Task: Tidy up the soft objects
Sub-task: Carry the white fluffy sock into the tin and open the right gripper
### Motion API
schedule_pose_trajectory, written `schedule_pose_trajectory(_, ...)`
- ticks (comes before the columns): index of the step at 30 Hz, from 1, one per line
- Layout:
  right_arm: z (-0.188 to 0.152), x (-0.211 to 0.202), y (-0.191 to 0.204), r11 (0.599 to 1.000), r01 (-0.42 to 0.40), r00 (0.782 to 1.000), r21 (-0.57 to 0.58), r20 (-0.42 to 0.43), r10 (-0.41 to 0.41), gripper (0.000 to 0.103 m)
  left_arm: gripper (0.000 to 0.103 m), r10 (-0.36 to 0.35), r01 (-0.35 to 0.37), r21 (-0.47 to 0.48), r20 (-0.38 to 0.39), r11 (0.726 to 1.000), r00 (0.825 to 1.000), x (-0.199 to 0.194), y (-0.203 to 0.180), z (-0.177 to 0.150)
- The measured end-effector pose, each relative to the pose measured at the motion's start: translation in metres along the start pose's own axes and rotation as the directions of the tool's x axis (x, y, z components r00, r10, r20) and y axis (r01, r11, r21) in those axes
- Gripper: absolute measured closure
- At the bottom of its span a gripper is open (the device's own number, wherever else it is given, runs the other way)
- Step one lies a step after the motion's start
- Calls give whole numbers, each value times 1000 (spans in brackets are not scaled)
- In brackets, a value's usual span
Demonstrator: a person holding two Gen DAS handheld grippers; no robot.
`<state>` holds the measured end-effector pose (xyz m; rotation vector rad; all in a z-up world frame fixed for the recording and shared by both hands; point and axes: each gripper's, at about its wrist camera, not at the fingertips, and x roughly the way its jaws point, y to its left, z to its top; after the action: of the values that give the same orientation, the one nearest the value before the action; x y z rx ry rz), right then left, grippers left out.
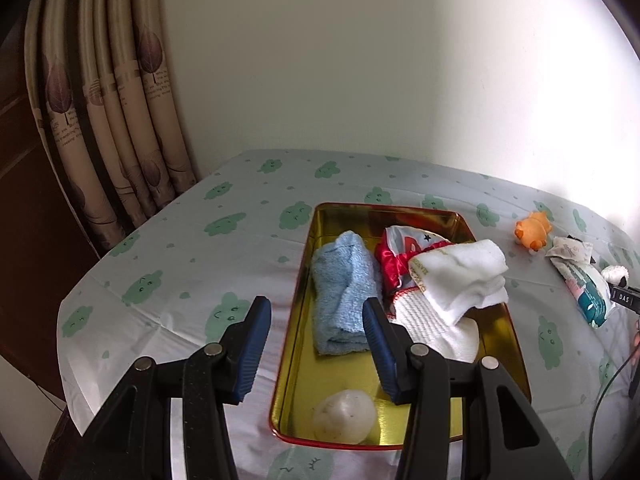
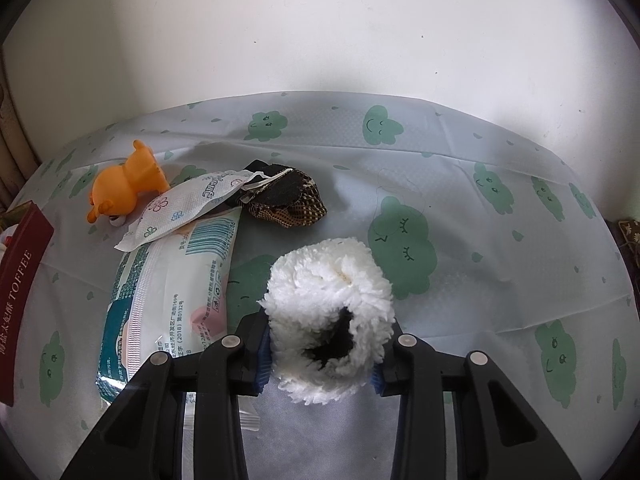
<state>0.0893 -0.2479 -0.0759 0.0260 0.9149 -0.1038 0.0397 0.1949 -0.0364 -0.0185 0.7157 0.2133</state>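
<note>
My right gripper (image 2: 324, 354) pinches a white fluffy toy (image 2: 330, 320) between its pads, just above the tablecloth (image 2: 460, 184). Left of the toy lies a wipes pack (image 2: 168, 288), beyond it a small sachet (image 2: 180, 208), a dark patterned cloth (image 2: 284, 196) and an orange toy (image 2: 120, 188). My left gripper (image 1: 316, 344) is spread, holding nothing, over the gold tray (image 1: 500, 344), which holds a white ball (image 1: 344, 416), blue towel (image 1: 340, 292) and white sock (image 1: 460, 276).
</note>
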Motion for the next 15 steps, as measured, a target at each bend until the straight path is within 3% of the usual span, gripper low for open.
schedule_pose_trajectory(8, 3, -7, 6, 998, 51, 999, -39, -14, -52, 73, 54, -44, 44, -33, 4, 998, 999, -2, 10, -1)
schedule_pose_trajectory(15, 6, -26, 9, 996, 75, 997, -40, 9, -75, 73, 54, -31, 31, -20, 25, 999, 999, -6, 7, -2)
